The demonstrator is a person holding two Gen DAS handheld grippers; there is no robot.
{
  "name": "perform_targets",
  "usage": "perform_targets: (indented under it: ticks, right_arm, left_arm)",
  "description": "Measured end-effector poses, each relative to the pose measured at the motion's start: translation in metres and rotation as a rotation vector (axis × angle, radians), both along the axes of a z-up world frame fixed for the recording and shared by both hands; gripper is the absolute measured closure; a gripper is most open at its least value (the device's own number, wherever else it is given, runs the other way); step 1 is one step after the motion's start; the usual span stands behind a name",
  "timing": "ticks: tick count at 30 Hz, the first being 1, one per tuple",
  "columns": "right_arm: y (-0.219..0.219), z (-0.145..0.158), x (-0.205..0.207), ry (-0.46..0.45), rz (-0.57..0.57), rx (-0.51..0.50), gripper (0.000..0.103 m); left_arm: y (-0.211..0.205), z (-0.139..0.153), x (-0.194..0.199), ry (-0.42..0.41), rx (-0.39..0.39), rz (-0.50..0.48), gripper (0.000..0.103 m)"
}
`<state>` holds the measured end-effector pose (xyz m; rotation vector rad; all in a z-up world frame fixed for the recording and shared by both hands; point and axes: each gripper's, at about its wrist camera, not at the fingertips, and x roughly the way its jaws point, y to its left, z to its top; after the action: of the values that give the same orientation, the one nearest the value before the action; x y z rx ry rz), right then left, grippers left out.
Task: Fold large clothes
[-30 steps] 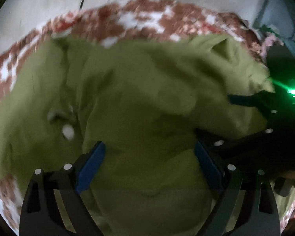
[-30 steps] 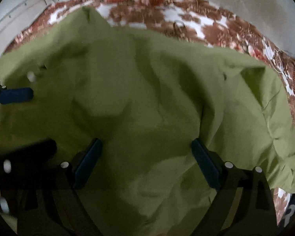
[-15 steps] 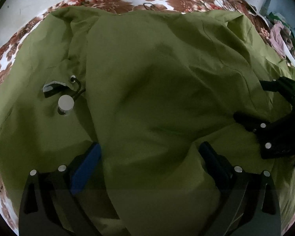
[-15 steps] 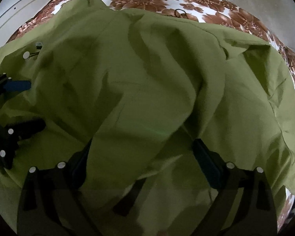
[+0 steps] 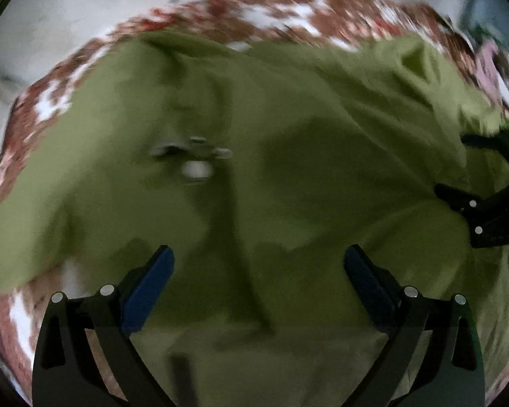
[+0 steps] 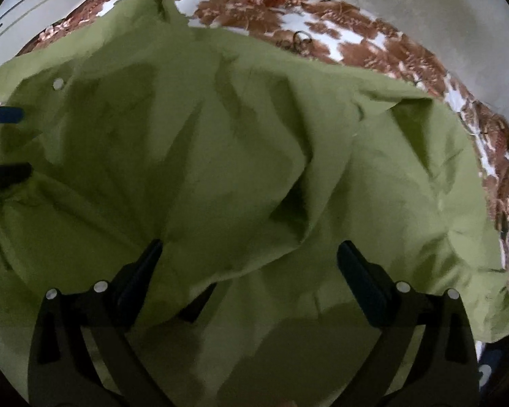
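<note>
Since half a second ago the green garment (image 6: 241,156) has slid lower in the left view, baring more floral bedspread (image 6: 356,44) along the frame's top. Left gripper (image 5: 258,271) and right gripper (image 6: 247,264) gape wide, grasping nothing. A white button (image 5: 195,169) sits center-left.

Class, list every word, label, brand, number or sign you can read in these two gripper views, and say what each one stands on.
None can be read.
green garment: no print or tag visible.
floral bedsheet: only a flower pattern.
metal clasp: too blurred to tell.
left gripper and right gripper: no markings.
</note>
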<state>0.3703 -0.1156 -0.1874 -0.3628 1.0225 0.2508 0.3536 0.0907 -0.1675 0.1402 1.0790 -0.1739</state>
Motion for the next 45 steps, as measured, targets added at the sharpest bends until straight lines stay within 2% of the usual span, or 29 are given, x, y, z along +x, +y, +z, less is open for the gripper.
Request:
perform_targets:
  ticks: [5,9,11,15,18,21,25,28,31,35,39,40,41,43,45]
  right_arm:
    - [0.011,0.033,-0.017,0.015,-0.027,0.0,0.005]
    - [0.051,0.061,-0.031,0.038,0.006,0.123,0.005]
    - [0.09,0.072,-0.038,0.03,0.053,0.152,0.005]
    - [0.184,0.079,-0.041,-0.002,0.165,0.14,0.005]
    - [0.246,0.073,-0.032,-0.004,0.204,0.157,0.005]
    - [0.298,0.063,-0.019,0.008,0.234,0.158,0.005]
    - [0.343,0.049,0.007,0.027,0.223,0.17,0.005]
    - [0.362,0.04,0.024,0.039,0.212,0.169,0.005]
    - [0.381,0.031,0.036,0.04,0.219,0.155,0.005]
    - [0.395,0.015,0.044,0.043,0.239,0.134,0.005]
    - [0.403,-0.006,0.052,0.089,0.224,0.137,0.005]
    - [0.404,-0.01,0.052,0.094,0.223,0.138,0.005]
    - [0.405,-0.014,0.051,0.098,0.222,0.137,0.005]
    - [0.406,-0.02,0.05,0.104,0.221,0.138,0.005]
    - [0.406,-0.027,0.049,0.106,0.227,0.134,0.005]
  left_arm:
    - [0.085,0.044,-0.042,-0.054,-0.03,0.189,0.005]
    - [0.175,0.06,-0.079,-0.066,-0.099,0.373,0.005]
    - [0.22,0.056,-0.09,-0.038,-0.124,0.464,0.005]
    - [0.304,0.047,-0.108,-0.018,-0.158,0.624,0.005]
    - [0.367,0.04,-0.117,-0.071,-0.121,0.724,0.006]
    - [0.413,0.027,-0.12,-0.098,-0.119,0.806,0.006]
    - [0.476,0.003,-0.109,-0.103,-0.135,0.909,0.006]
    - [0.513,-0.008,-0.097,-0.1,-0.154,0.951,0.006]
    - [0.543,-0.013,-0.087,-0.107,-0.276,1.013,0.006]
    - [0.572,-0.024,-0.069,-0.112,-0.34,1.076,0.006]
    - [0.597,-0.04,-0.058,-0.112,-0.409,1.15,0.007]
    - [0.604,-0.045,-0.056,-0.121,-0.448,1.169,0.008]
    - [0.609,-0.048,-0.055,-0.135,-0.486,1.184,0.009]
    - [0.613,-0.051,-0.05,-0.147,-0.51,1.188,0.015]
    - [0.617,-0.056,-0.048,-0.147,-0.518,1.189,0.029]
